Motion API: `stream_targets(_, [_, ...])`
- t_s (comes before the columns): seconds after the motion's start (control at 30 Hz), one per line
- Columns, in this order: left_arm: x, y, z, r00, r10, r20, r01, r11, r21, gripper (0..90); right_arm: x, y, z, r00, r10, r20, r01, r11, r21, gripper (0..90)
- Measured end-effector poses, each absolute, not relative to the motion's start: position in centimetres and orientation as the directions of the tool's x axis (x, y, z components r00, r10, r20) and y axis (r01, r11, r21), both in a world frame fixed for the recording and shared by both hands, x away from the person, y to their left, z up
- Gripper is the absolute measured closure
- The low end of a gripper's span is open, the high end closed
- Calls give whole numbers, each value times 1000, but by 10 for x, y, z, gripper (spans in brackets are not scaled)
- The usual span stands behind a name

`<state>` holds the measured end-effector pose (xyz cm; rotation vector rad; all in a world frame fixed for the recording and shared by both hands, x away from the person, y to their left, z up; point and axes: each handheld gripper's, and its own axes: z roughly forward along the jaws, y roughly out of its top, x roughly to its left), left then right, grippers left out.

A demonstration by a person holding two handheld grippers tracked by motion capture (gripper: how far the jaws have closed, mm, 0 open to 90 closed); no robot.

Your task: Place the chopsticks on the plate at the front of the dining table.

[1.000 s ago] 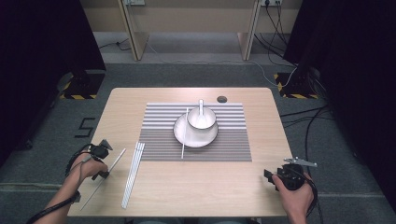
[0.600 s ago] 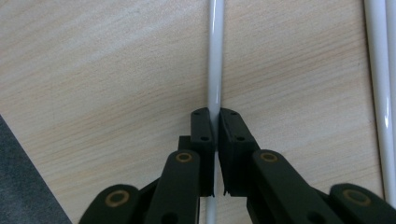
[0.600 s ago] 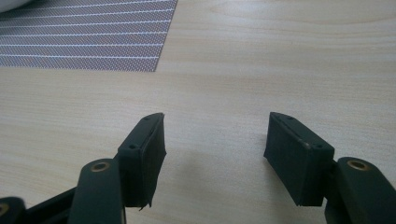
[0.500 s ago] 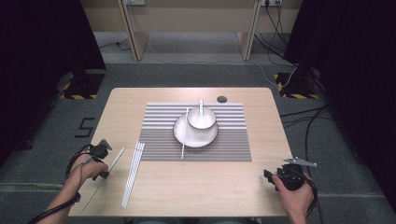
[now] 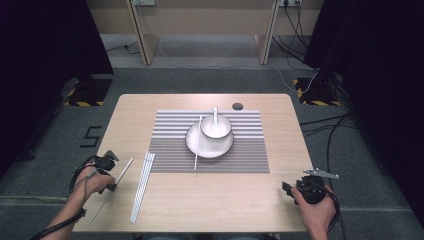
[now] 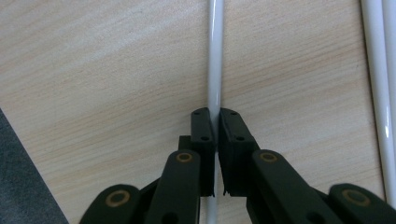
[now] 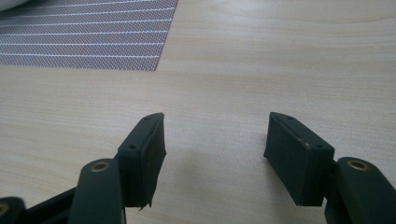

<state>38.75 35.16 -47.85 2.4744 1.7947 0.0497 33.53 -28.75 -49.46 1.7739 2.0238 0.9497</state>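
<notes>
My left gripper [image 5: 111, 187] [image 6: 215, 116] sits at the table's left front, shut on a thin white chopstick [image 5: 125, 170] [image 6: 215, 56] that lies flat on the wood. The stick runs straight out between the pads. A bundle of several more white chopsticks [image 5: 142, 187] [image 6: 379, 70] lies just to the right of it. At the right front edge my right gripper [image 5: 288, 187] [image 7: 215, 140] stands open over bare wood, nothing between its jaws.
A grey striped placemat [image 5: 250, 150] [image 7: 84, 37] covers the table's middle. On it rests a white plate [image 5: 192, 146] with a white bowl [image 5: 216, 129], a spoon [image 5: 215, 112] and one chopstick [image 5: 197, 145] laid across. A small black disc [image 5: 237, 106] lies behind the mat.
</notes>
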Motion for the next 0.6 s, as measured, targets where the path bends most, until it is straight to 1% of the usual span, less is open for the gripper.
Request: stream_targets(0.6, [386,351,-478,320,947,-27,944,-317,90,849,336,-287,-495,-200,958,205,771,25,637,381])
